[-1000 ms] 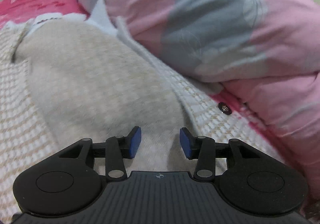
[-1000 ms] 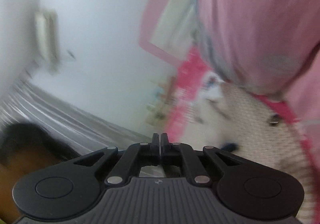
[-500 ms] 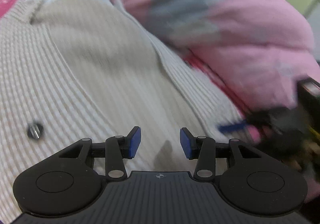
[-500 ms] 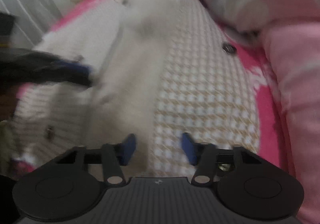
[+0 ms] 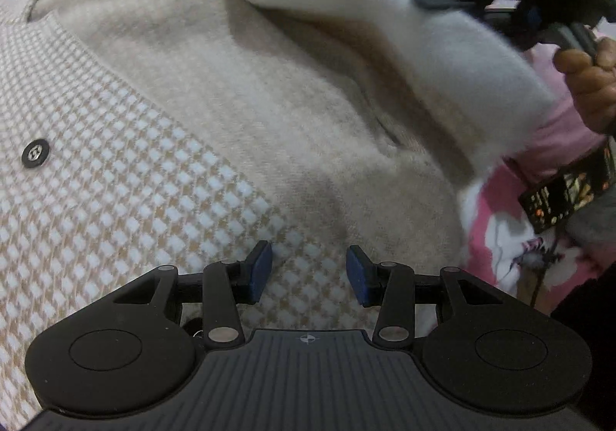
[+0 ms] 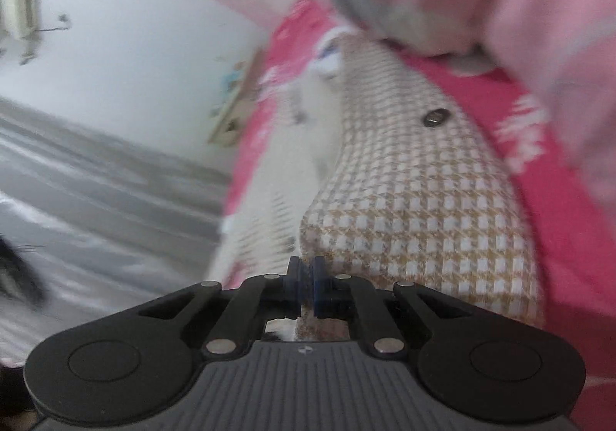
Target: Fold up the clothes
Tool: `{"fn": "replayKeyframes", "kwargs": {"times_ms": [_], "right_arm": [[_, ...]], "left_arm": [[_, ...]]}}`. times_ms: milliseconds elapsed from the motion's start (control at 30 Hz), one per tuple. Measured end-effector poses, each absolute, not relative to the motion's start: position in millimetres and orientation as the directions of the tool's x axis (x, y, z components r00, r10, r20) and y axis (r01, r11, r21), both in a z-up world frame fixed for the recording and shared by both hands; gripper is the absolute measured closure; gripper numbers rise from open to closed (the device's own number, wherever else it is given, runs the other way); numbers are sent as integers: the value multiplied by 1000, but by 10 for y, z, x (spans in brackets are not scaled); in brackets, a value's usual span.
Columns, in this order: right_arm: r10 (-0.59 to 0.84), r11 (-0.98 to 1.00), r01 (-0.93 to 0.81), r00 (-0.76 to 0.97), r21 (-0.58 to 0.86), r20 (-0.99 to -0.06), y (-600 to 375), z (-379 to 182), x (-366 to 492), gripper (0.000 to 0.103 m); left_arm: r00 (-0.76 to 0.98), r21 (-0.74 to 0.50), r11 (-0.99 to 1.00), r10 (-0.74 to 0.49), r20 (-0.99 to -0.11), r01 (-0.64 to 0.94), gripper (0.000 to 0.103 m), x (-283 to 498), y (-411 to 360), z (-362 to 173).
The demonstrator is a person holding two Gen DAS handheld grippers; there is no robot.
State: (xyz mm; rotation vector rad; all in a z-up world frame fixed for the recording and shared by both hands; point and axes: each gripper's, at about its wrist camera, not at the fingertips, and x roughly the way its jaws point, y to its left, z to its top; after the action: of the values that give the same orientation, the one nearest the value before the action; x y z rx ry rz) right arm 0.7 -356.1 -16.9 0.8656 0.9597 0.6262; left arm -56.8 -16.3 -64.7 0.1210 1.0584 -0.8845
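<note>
Left wrist view: my left gripper [image 5: 308,273] hangs unclenched, nothing between its blue pads, just above the houndstooth jacket [image 5: 115,169] spread on the pink bedsheet [image 5: 496,207]. My right gripper [image 6: 307,286] is clamped on the jacket's front edge, fleece lining [image 5: 442,57] peeled up right of my left fingers. The jacket runs lengthwise away from both.
</note>
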Motion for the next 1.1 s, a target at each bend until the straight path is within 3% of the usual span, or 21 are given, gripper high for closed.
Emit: {"fn": "replayKeyframes", "kwargs": {"times_ms": [100,300,500,800,967,1100], "right_arm": [[820,514,-168,384,841,-424,-3279,-81,79,97],[829,556,-249,238,793,-506,-2715,-291,263,96],[788,612,-310,156,728,-596,-2404,-447,223,96],[791,597,-300,69,744,-607,-2297,-658,251,97],[794,596,-279,67,753,-604,-2342,-644,272,97],[767,635,-227,69,738,-639,-2347,-745,261,85]], "left_arm": [[178,-383,685,-598,-782,620,61,-474,-32,-634],[168,-514,723,-641,-749,462,61,-281,293,-677],[193,-499,748,-620,-761,437,61,-245,488,-692],[220,-481,740,-626,-748,470,61,-216,567,-542],[54,-618,631,-718,-693,469,60,-169,426,-570],[-46,-628,617,-695,-717,475,59,-224,203,-742]]}}
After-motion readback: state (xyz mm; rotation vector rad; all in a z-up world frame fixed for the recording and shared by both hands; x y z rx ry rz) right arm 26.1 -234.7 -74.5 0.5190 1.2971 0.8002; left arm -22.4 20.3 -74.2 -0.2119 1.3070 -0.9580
